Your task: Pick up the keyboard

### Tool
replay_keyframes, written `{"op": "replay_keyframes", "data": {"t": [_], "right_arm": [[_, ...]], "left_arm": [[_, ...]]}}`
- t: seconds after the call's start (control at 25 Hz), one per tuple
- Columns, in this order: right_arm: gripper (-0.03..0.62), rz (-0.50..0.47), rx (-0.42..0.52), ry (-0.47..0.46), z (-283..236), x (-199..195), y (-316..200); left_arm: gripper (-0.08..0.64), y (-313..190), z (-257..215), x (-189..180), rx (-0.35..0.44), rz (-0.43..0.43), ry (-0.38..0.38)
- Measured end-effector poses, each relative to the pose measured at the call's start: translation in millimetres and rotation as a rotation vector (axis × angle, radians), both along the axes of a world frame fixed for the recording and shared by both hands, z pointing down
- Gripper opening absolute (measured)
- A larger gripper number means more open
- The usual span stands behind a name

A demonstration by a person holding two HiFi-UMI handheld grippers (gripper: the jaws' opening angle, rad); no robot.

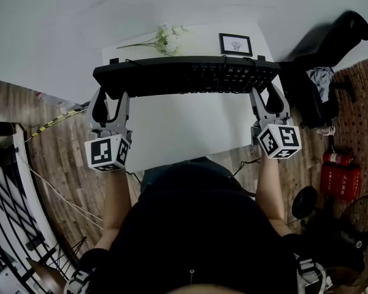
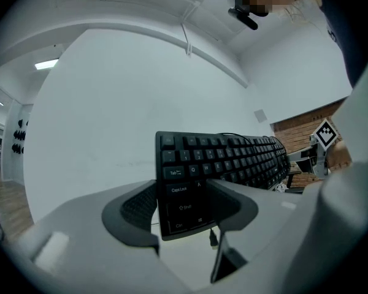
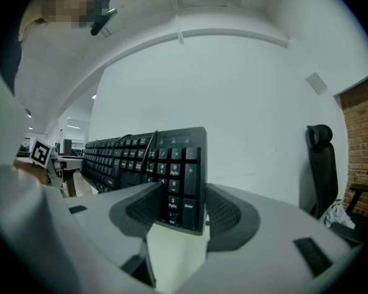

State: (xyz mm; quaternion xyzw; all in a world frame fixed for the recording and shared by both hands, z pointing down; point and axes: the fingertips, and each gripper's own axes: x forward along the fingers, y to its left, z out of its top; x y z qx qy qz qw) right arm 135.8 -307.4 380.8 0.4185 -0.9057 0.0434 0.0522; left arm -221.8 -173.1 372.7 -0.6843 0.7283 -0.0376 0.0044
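A black keyboard (image 1: pixel 184 75) hangs in the air above the white table (image 1: pixel 184 133), lifted clear of it and held at both ends. My left gripper (image 1: pixel 110 100) is shut on its left end; in the left gripper view the Caps Lock and Shift corner of the keyboard (image 2: pixel 184 188) sits clamped between the two dark pads. My right gripper (image 1: pixel 265 97) is shut on the right end, where the numpad edge of the keyboard (image 3: pixel 181 176) is pinched between its pads. The keyboard's cable (image 1: pixel 224 63) runs across the keys.
White flowers (image 1: pixel 165 40) and a small framed picture (image 1: pixel 235 43) lie at the table's far edge. A black office chair (image 1: pixel 331 41) stands to the right, with red fire extinguishers (image 1: pixel 340 173) on the wooden floor. A white wall lies beyond the table.
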Motion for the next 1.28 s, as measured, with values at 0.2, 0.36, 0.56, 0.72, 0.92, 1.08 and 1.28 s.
{"op": "replay_keyframes", "data": {"t": [0.2, 0.36, 0.56, 0.72, 0.92, 1.08, 1.28], "right_arm": [[0.227, -0.027, 0.039, -0.016, -14.8, 0.3, -2.9], [0.227, -0.036, 0.063, -0.025, -20.7, -0.9, -4.6], [0.225, -0.038, 0.083, -0.03, -34.3, 0.6, -6.0], [0.224, -0.035, 0.098, -0.028, -43.6, 2.4, -9.7], [0.219, -0.039, 0.114, -0.018, -43.7, -4.0, -0.9], [0.219, -0.037, 0.108, -0.019, -44.7, 1.4, -6.7], [0.218, -0.036, 0.101, -0.015, -42.4, 3.8, -10.4]], "left_arm": [[0.256, 6.5, -17.8, 4.3, 0.05, -0.027, -0.023], [0.256, 9.4, -24.2, 4.5, 0.074, -0.04, -0.036], [0.256, 9.9, -39.3, 7.1, 0.099, -0.047, -0.049], [0.256, 7.6, -46.1, 8.6, 0.109, -0.051, -0.047], [0.256, 18.3, -40.7, 3.1, 0.118, -0.054, -0.036], [0.256, 13.1, -43.1, 8.6, 0.109, -0.054, -0.041], [0.256, 9.7, -42.4, 11.4, 0.107, -0.055, -0.038]]}}
